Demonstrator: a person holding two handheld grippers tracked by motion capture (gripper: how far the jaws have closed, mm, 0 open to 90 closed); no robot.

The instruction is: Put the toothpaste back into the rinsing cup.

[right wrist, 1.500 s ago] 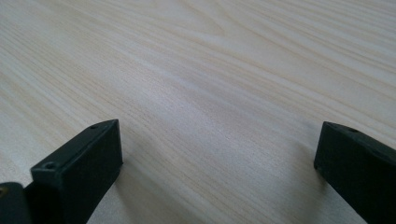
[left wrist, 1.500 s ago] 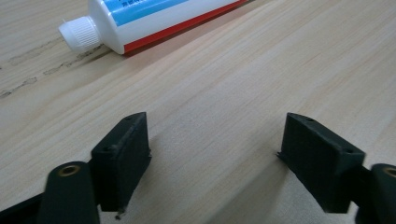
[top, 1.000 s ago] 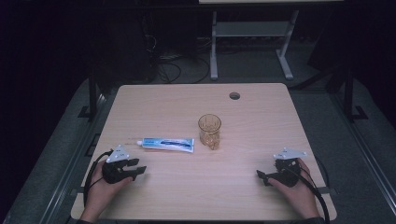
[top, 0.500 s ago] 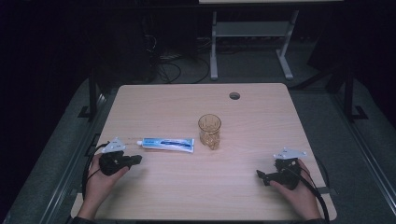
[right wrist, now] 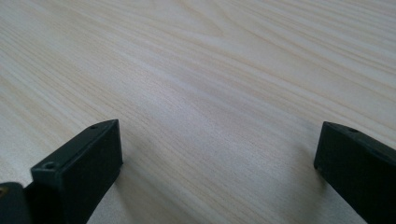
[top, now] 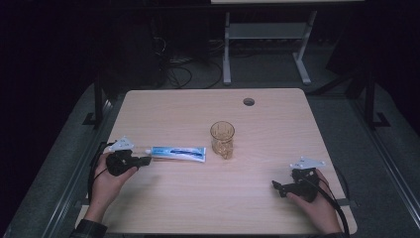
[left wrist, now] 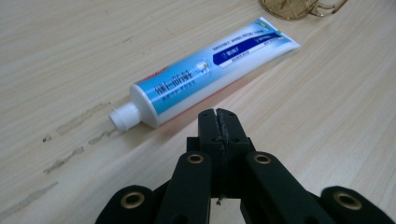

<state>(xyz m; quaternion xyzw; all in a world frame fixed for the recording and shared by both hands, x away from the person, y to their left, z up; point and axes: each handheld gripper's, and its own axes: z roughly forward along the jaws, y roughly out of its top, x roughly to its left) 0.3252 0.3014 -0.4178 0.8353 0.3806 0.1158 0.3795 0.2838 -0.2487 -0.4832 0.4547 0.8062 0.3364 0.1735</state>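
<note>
With my left tongs (left wrist: 218, 122) pressed together empty beside the toothpaste tube (left wrist: 205, 77) lying on the counter (top: 277, 129), I might nudge it away; my right tongs (right wrist: 219, 158) gape wide.

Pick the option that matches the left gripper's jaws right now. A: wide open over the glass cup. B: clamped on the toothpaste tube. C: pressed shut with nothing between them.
C: in the left gripper view, the left gripper has its two black jaws pressed together, just short of the toothpaste tube, which lies free on the table.
</note>
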